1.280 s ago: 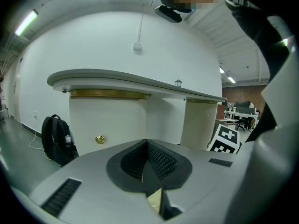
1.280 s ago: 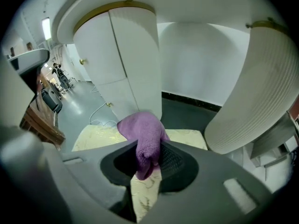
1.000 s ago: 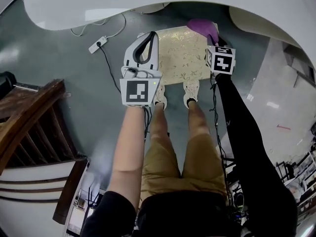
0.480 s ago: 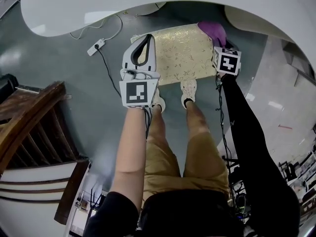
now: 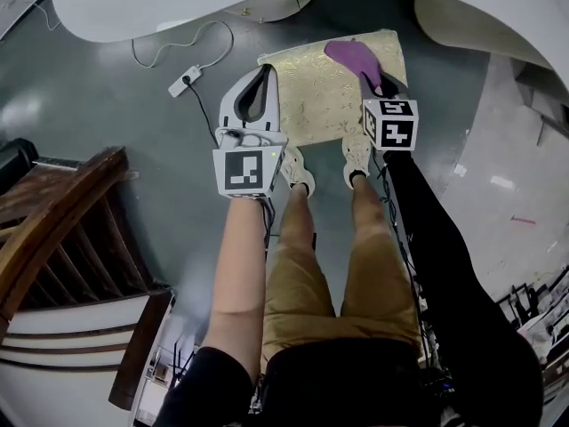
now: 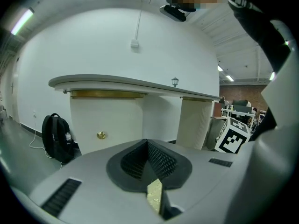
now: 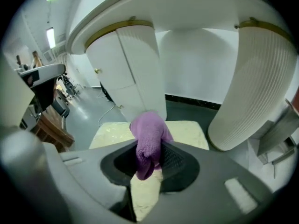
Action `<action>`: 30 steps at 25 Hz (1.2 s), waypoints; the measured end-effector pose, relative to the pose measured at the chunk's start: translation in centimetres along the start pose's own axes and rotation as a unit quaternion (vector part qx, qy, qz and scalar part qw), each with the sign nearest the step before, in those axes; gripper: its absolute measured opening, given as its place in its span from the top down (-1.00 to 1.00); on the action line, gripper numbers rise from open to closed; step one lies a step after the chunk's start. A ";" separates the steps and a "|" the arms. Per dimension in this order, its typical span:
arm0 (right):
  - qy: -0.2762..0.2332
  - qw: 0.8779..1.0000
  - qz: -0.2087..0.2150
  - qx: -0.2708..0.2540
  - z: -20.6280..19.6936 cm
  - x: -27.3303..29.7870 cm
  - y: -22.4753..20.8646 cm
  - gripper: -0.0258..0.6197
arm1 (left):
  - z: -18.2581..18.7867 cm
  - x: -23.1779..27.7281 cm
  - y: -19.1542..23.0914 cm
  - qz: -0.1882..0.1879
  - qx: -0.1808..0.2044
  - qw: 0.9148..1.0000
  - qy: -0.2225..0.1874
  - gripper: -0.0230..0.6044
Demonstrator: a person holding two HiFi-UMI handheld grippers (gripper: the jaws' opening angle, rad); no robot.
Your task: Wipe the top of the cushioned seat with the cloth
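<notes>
The cushioned seat (image 5: pixel 311 96) is a cream and gold square pad on the floor just beyond the person's shoes. A purple cloth (image 5: pixel 351 58) lies on its far right part, with my right gripper (image 5: pixel 371 85) shut on its near end. In the right gripper view the cloth (image 7: pixel 148 141) bunches up between the jaws above the seat (image 7: pixel 187 132). My left gripper (image 5: pixel 264 74) hovers over the seat's left edge, shut and holding nothing. In the left gripper view the left gripper (image 6: pixel 147 146) shows its jaws meeting at a point.
A white curved desk top (image 5: pixel 178 7) overhangs the seat's far side, with a ribbed white pillar (image 7: pixel 247 92) to the right. A power strip (image 5: pixel 184 80) with its cable lies on the floor to the left. Dark wooden furniture (image 5: pixel 53 221) stands at the left. A black backpack (image 6: pixel 56 139) leans by the desk.
My right gripper has drawn the purple cloth from the seat's far right corner leftward onto the top. The left gripper has stayed over the left edge.
</notes>
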State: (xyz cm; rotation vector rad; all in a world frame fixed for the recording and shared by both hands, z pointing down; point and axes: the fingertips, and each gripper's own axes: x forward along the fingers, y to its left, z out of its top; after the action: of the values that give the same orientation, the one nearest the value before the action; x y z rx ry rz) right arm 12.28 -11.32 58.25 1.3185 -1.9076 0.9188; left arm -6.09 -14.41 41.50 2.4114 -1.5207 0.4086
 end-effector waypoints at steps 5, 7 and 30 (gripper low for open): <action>-0.004 0.998 0.049 -0.024 -1.0 0.8 9.0 0.65 | -1.5 -3.4 3.2 -0.005 -0.014 1.000 0.006 0.90; -0.006 0.999 0.031 -0.014 -1.2 1.4 11.1 0.65 | -2.0 -4.4 4.1 -0.005 -0.015 1.000 0.008 0.90; 0.038 0.999 -0.004 -0.031 -5.0 2.9 15.8 0.65 | -3.6 -7.2 4.1 -0.029 -0.033 0.999 0.005 0.90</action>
State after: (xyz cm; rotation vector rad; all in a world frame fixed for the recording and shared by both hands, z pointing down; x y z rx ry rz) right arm -3.04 -4.64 60.44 1.2373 -1.8577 0.8870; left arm -13.15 -8.82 42.40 2.3929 -1.4342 0.3526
